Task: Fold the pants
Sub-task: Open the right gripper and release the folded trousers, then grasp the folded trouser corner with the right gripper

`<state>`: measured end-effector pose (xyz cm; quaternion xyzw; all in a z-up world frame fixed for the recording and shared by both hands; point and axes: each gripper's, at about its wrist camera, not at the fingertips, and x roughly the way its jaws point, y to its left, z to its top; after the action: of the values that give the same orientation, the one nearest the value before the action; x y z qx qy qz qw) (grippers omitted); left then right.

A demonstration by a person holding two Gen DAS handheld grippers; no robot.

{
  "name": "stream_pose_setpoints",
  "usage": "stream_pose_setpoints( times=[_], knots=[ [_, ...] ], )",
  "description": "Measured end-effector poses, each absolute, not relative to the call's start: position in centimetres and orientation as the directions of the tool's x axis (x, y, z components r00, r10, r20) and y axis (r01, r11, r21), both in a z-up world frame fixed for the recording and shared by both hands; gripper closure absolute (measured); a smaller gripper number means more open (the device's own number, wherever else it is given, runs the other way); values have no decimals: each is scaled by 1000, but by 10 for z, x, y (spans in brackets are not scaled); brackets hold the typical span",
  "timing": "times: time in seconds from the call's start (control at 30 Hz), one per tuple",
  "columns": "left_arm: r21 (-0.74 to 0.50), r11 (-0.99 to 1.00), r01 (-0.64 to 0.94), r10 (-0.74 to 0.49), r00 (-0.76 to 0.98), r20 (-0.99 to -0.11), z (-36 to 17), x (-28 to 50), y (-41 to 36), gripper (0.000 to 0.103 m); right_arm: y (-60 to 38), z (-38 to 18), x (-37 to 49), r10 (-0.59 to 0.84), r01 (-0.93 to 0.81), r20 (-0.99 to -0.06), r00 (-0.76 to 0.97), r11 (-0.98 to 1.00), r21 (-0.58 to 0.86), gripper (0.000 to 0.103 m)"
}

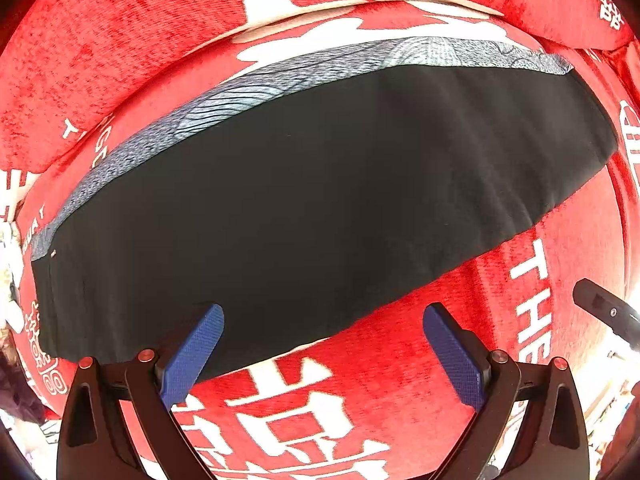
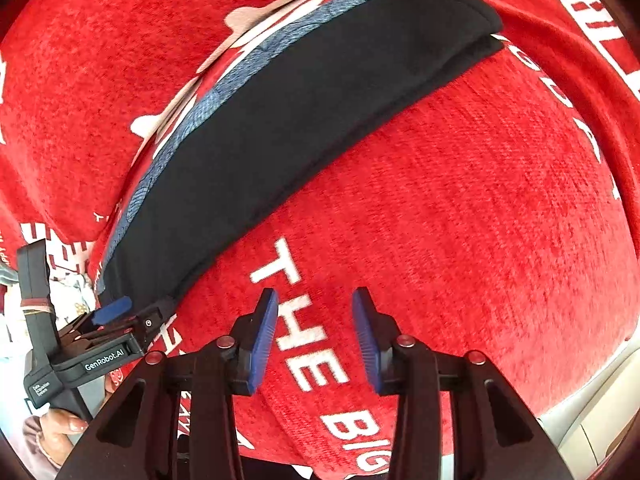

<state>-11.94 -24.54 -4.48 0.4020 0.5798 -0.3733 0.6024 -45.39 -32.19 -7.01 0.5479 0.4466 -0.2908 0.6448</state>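
I count one pair of black fabric pants [image 1: 304, 208], folded lengthwise into a long band and lying flat on a red plush cover printed with white lettering [image 1: 400, 360]. Along the far long edge of the pants runs one strip of blue-grey patterned cloth [image 1: 256, 80], peeking out from under the black layer. In my right wrist view the far end of the pants [image 2: 280, 120] shows two stacked layers of black cloth, the upper one slightly overhanging the lower.

My left gripper [image 1: 323, 354] hangs over the near long edge of the pants with its two blue pads spread wide; the left pad [image 1: 192, 356] sits above black fabric, the right one above bare red cover, and nothing is pinched between them. From the right wrist view that same left gripper [image 2: 120, 312] sits at the near corner of the pants.

My right gripper [image 2: 316, 336] is partly spread (two blue pads, a clear gap) over the white word "THE" [image 2: 296, 312], beside the pants and not touching them. It holds nothing.
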Motion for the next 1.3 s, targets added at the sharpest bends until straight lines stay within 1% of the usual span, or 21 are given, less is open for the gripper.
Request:
stream_pose_setpoints(
  times=[0.17, 0.43, 0.8, 0.93, 1.13, 1.17, 1.2, 1.23, 1.3],
  knots=[
    [80, 391, 917, 33, 73, -997, -48, -151, -265, 2, -341, -77, -472, 122, 857, -885, 449, 223, 465, 60],
    [68, 389, 919, 19, 66, -998, -38, -188, -302, 2, -373, -75, -502, 101, 856, -875, 473, 183, 484, 60],
    [46, 376, 926, -18, 57, -998, -31, -216, -348, 2, -412, -75, -514, 40, 858, -868, 495, 134, 496, 59],
    [50, 381, 923, -51, 75, -996, -27, -223, -370, 2, -434, -78, -525, -11, 842, -844, 537, 61, 535, 59],
    [52, 384, 922, -22, 66, -998, -47, -227, -388, 2, -461, -93, -535, -57, 806, -808, 586, -60, 588, 59],
    [45, 390, 920, -25, 60, -998, -47, -227, -388, 2, -463, -96, -535, -60, 799, -802, 594, -70, 597, 70],
    [41, 392, 919, -26, 56, -998, -47, -227, -389, 2, -466, -97, -535, -63, 797, -801, 596, -76, 599, 88],
    [40, 389, 920, -27, 54, -998, -46, -228, -390, 2, -469, -96, -535, -63, 800, -804, 591, -75, 595, 97],
    [40, 385, 922, -27, 55, -998, -47, -226, -391, 2, -469, -92, -532, -73, 806, -807, 586, -56, 589, 97]
  ],
)
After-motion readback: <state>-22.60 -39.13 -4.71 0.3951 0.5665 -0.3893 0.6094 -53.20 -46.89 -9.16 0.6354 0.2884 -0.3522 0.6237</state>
